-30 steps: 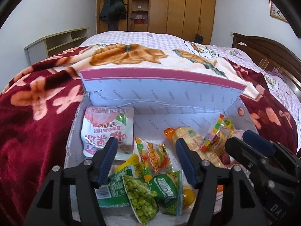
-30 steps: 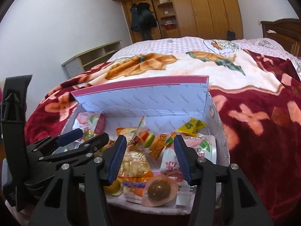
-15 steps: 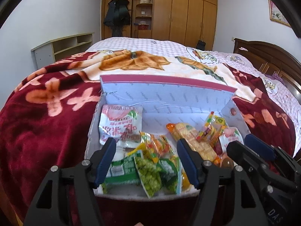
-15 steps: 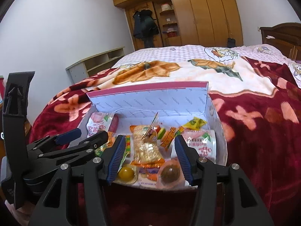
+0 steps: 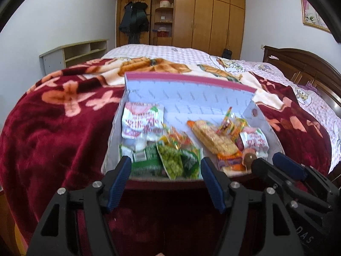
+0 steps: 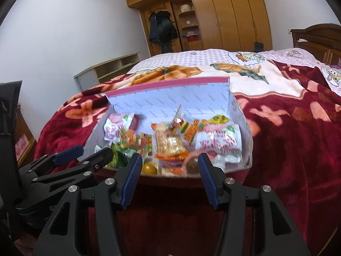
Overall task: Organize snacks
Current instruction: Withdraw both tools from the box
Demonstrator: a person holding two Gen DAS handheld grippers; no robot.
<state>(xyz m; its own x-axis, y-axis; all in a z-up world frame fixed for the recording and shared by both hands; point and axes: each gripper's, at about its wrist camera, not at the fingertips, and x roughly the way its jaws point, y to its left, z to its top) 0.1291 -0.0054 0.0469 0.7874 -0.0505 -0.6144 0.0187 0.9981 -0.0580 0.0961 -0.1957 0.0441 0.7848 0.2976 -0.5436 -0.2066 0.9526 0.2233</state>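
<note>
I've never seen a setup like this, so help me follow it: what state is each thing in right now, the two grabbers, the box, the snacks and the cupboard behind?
Left gripper: open, holding nothing.
Right gripper: open, holding nothing.
Box: open, lid flap standing up, resting on the blanket.
Snack packets: sealed, lying loose in the box.
Wardrobe: doors shut.
</note>
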